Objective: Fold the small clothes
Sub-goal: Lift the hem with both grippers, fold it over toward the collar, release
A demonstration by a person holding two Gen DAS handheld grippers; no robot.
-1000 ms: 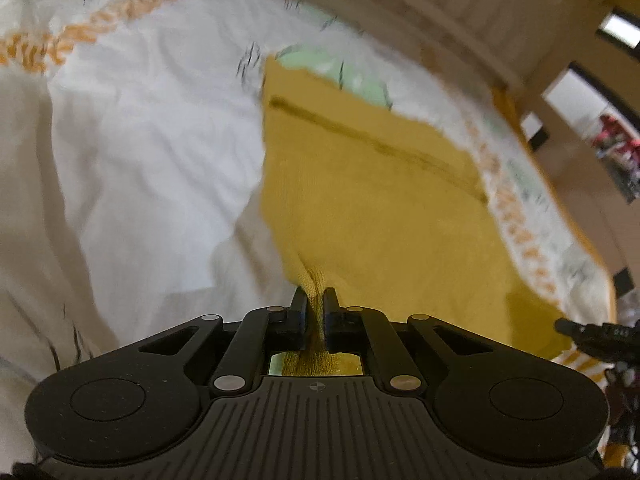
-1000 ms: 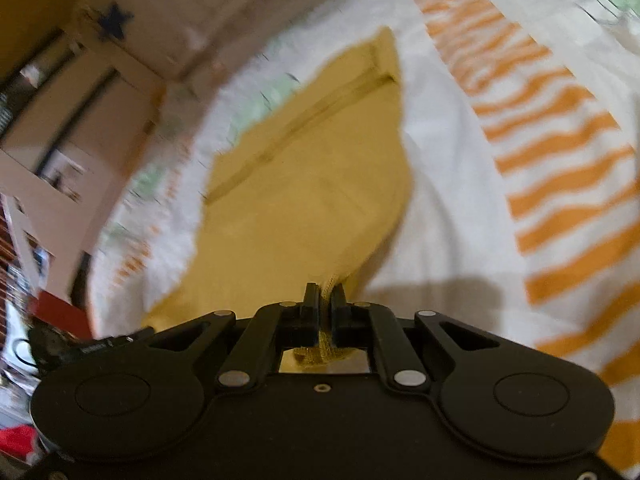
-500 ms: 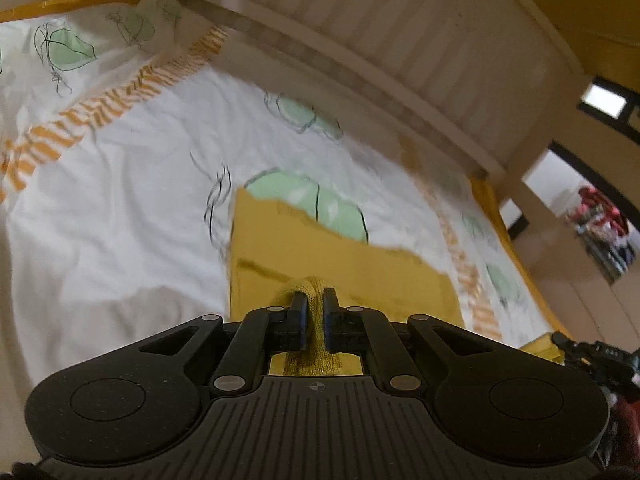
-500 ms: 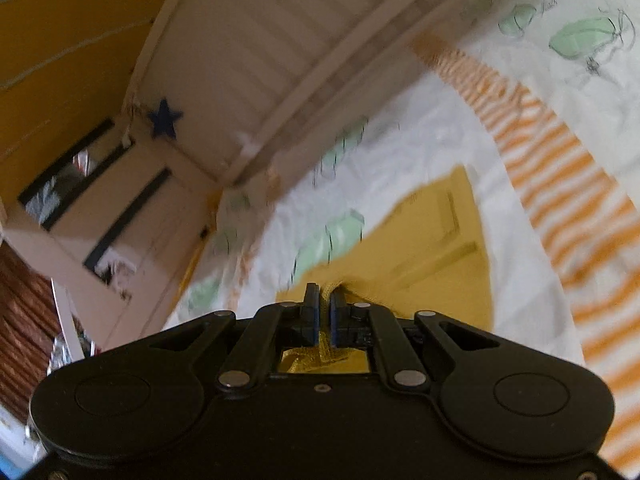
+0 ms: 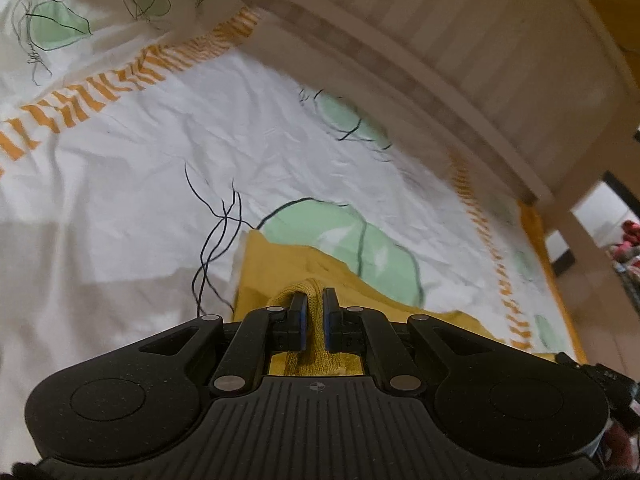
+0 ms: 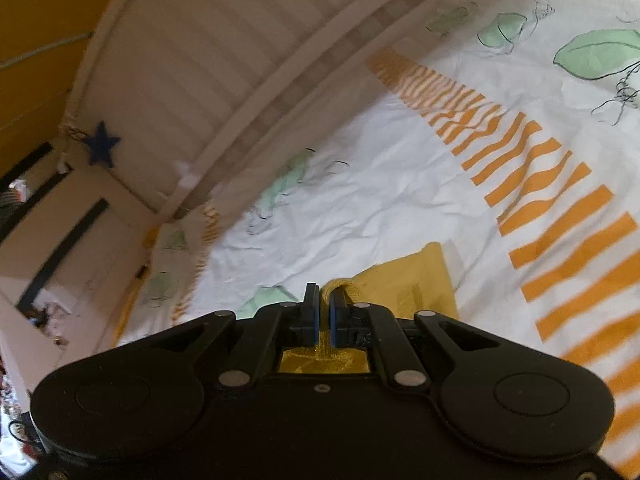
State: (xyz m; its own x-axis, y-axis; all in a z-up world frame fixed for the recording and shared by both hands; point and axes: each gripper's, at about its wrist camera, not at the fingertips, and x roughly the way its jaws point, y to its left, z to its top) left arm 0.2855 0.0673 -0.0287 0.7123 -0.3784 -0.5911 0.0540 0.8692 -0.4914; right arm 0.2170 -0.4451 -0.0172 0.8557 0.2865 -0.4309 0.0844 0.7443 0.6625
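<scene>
A mustard-yellow knitted garment point(image 5: 280, 268) lies on a white bedsheet point(image 5: 140, 208) printed with green leaves and orange stripes. My left gripper point(image 5: 313, 300) is shut on a bunched edge of that cloth, which bulges up between its pads. In the right wrist view the same yellow garment point(image 6: 408, 284) shows as a small flat patch just ahead, and my right gripper point(image 6: 324, 300) is shut on another pinched edge of it. Most of the garment is hidden under both gripper bodies.
A cream slatted bed rail point(image 5: 460, 52) runs along the far side of the bedsheet point(image 6: 380, 200), with a blue star point(image 6: 102, 144) hanging on it. Beyond the bed's corner is a doorway point(image 5: 608, 220). The other gripper's black tip point(image 5: 600, 372) shows at the right edge.
Both grippers have carried their held edges across the bed toward the rail. Far less of the yellow garment shows ahead of them now, and more bare sheet and rail fill both views.
</scene>
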